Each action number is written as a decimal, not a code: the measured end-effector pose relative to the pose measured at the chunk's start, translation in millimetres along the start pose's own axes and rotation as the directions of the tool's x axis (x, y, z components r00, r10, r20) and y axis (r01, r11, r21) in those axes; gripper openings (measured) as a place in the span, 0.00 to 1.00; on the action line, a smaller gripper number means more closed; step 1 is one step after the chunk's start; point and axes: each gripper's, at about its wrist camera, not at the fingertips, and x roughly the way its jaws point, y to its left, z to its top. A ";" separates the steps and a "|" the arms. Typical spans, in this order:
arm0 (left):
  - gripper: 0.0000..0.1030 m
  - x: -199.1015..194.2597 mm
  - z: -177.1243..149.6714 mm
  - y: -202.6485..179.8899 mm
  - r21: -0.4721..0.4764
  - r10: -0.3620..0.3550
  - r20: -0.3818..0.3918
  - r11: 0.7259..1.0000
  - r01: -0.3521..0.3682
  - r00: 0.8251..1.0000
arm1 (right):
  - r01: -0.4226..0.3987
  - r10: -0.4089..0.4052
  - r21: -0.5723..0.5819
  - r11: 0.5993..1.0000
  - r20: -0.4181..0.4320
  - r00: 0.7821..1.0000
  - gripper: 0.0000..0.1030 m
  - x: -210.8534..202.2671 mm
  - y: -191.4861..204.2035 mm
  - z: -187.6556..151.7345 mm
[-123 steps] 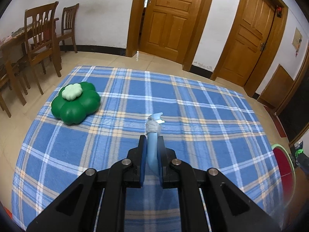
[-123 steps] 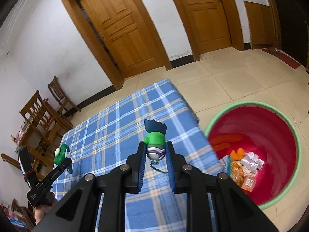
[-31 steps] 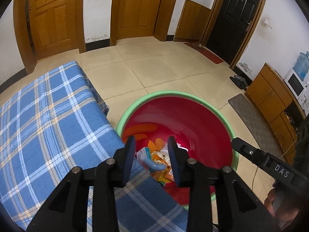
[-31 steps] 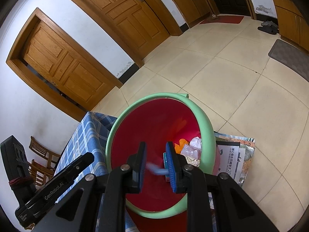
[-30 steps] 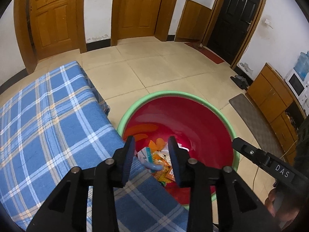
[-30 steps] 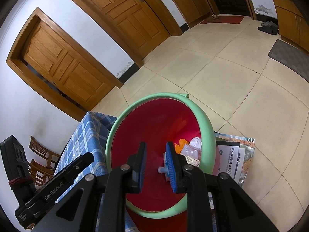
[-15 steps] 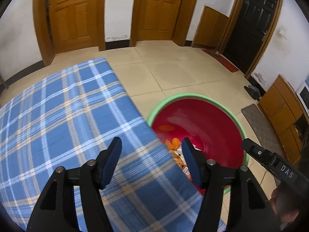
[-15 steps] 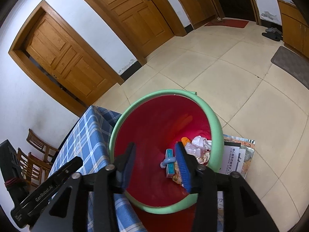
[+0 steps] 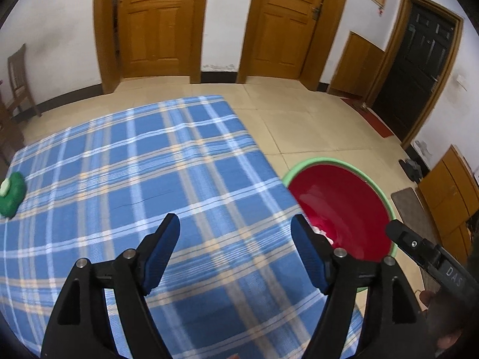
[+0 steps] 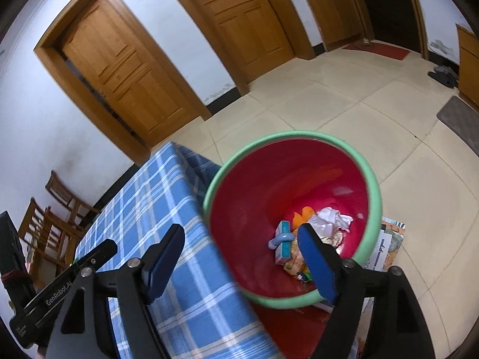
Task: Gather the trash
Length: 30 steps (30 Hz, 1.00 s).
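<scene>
Your left gripper (image 9: 235,227) and right gripper (image 10: 241,237) have just been opening and now gape empty; the blue tube (image 10: 277,240) you carried earlier lies in the red bin (image 10: 371,179) among trash.

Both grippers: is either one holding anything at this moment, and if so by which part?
Nothing is held. The left gripper and right gripper have just been opening and stand empty; the light-blue curved piece lies in the red bin.
</scene>
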 end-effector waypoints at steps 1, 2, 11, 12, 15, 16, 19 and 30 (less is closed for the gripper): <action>0.74 -2.6 -1.0 3.3 -0.007 0.006 0.003 1.000 -0.006 1.000 | -0.003 0.003 -0.013 1.000 -0.001 1.000 0.80 -0.8 5.5 -2.1; 0.74 -6.7 -2.4 8.6 -0.018 0.015 0.008 1.000 -0.015 1.000 | -0.006 0.006 -0.020 1.000 -0.002 1.000 0.80 -1.7 7.8 -2.9; 0.75 -34.6 -14.2 41.4 -0.085 0.094 0.038 0.992 -0.091 0.995 | -0.039 0.038 -0.106 0.994 -0.012 0.999 0.88 -7.8 46.1 -19.9; 0.75 -37.9 -15.8 44.9 -0.091 0.103 0.041 0.991 -0.099 0.994 | -0.043 0.042 -0.115 0.992 -0.013 0.999 0.89 -8.7 49.7 -22.0; 0.75 -47.1 -21.2 55.4 -0.113 0.127 0.047 0.986 -0.121 0.991 | -0.051 0.049 -0.141 0.989 -0.018 0.999 0.89 -11.1 60.9 -28.7; 0.75 -49.4 -22.7 58.1 -0.118 0.132 0.048 0.985 -0.126 0.990 | -0.052 0.049 -0.147 0.988 -0.018 0.999 0.90 -11.7 63.3 -30.0; 0.75 -55.1 -27.7 66.6 -0.134 0.149 0.047 0.981 -0.142 0.988 | -0.055 0.052 -0.170 0.984 -0.022 0.998 0.92 -13.0 72.2 -37.2; 0.77 -80.6 -44.9 88.7 -0.183 0.195 0.061 0.966 -0.182 0.979 | -0.064 0.059 -0.236 0.970 -0.026 0.998 0.93 -21.1 98.4 -54.5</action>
